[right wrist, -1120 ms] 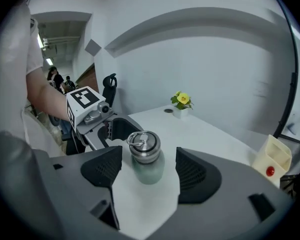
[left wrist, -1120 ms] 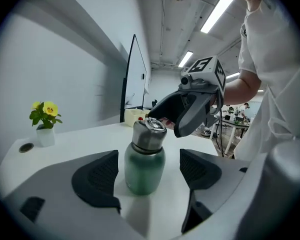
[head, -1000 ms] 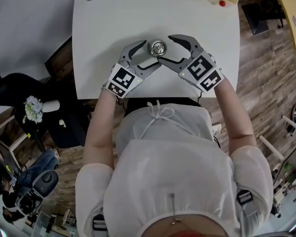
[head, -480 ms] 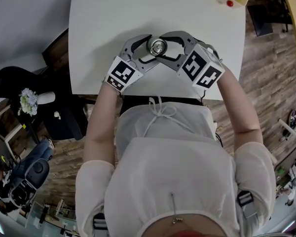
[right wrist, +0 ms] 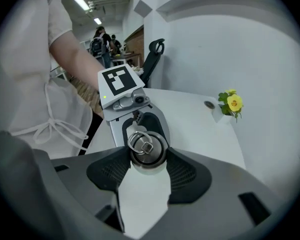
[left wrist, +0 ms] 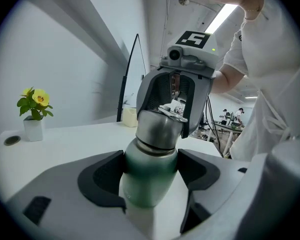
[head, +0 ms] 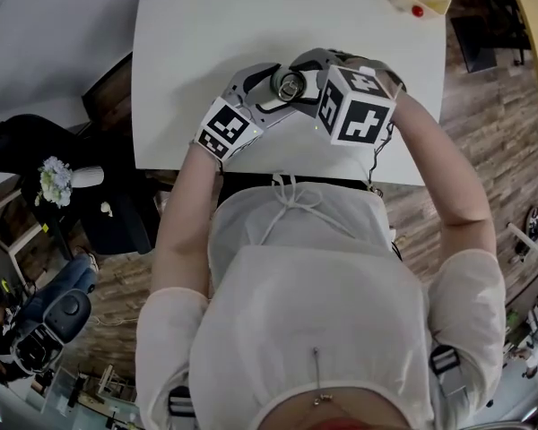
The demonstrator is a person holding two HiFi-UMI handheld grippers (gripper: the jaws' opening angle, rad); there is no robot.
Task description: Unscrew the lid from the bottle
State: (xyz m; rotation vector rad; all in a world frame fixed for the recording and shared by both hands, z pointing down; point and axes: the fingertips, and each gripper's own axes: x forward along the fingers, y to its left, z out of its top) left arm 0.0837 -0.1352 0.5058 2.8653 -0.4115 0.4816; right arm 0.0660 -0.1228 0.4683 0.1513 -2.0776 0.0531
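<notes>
Plainly, both grippers are closed on the same bottle (left wrist: 149,179), which stands upright on the white bench (head: 206,34). The left gripper (left wrist: 151,159) has its jaws set wide, and the pads press against either side of the green body, just below the steel neck. The right gripper (right wrist: 147,156) comes at it from the opposite side and from above. Its jaws stand narrower and are clamped on the round metal lid (right wrist: 147,146), one pad on each side. A small ring handle (right wrist: 139,142) lies flat on the lid's top, midway between the right jaws. Beyond the left jaws and off to their left, a potted yellow flower (left wrist: 34,114) sits well apart on the bench.
</notes>
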